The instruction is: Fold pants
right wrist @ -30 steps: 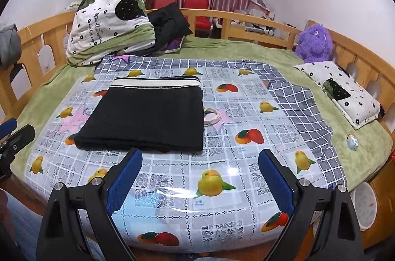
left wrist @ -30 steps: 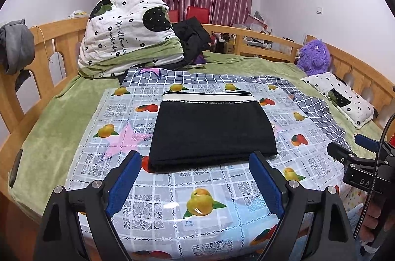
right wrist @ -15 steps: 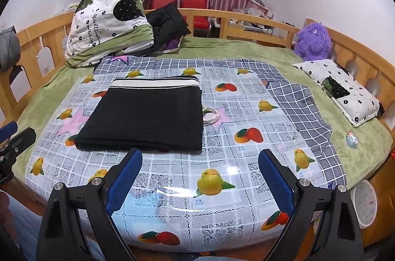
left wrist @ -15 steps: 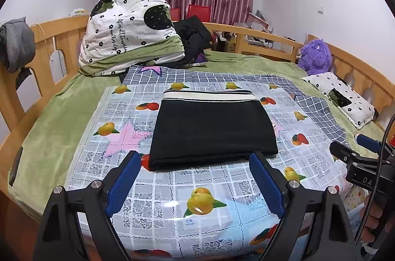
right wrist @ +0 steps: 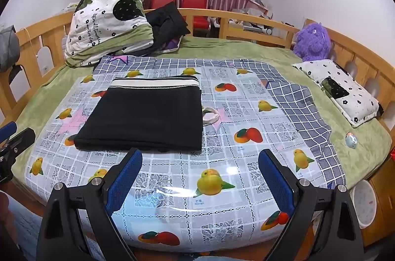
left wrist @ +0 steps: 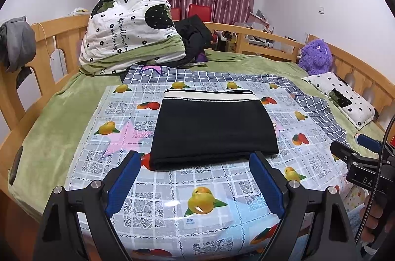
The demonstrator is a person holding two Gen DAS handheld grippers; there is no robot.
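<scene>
The black pants lie folded in a flat rectangle on the fruit-print plastic sheet, with the white striped waistband at the far edge. They also show in the right wrist view. My left gripper is open and empty, held just in front of the pants' near edge. My right gripper is open and empty, in front of and to the right of the pants. A pale drawstring loop sticks out at the pants' right side.
A folded quilt and dark clothes are piled at the bed's far left. A purple plush toy and a small pillow lie at the right. Wooden rails ring the bed. A white bucket stands off the bed's right corner.
Both grippers have drifted slightly back and up from the bed. The pants have not moved.
</scene>
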